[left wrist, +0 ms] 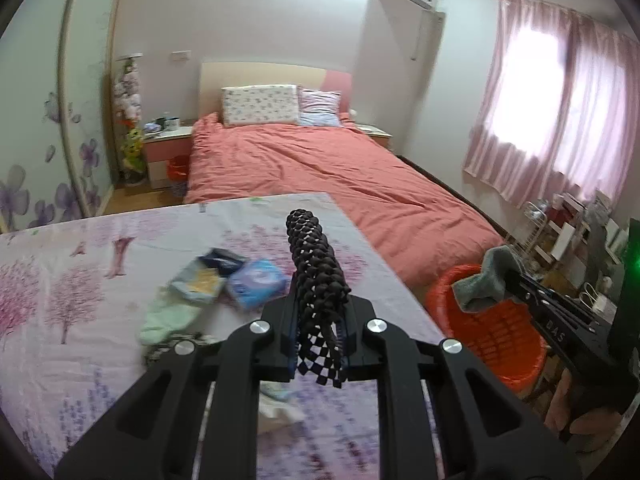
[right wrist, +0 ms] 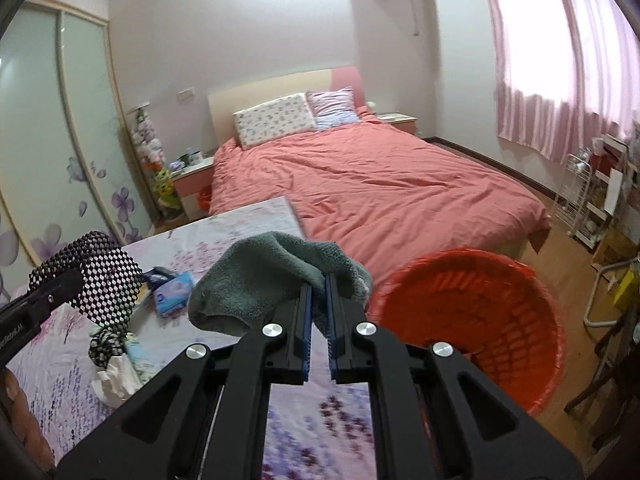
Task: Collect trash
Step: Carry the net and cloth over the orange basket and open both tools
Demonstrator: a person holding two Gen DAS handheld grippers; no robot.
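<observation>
My left gripper is shut on a black-and-white checkered mesh piece that sticks up past its fingertips over the flowered table; the same mesh piece shows at the left of the right wrist view. My right gripper is shut on a grey-green towel rag, held above the table's right edge. In the left wrist view that rag hangs over the orange basket. The orange basket stands on the floor to the right of the table.
On the table lie a blue tissue packet, a yellow-blue packet, a dark wrapper, a pale green cloth and crumpled white paper. A bed with a pink cover lies behind. A cluttered shelf rack stands at the right.
</observation>
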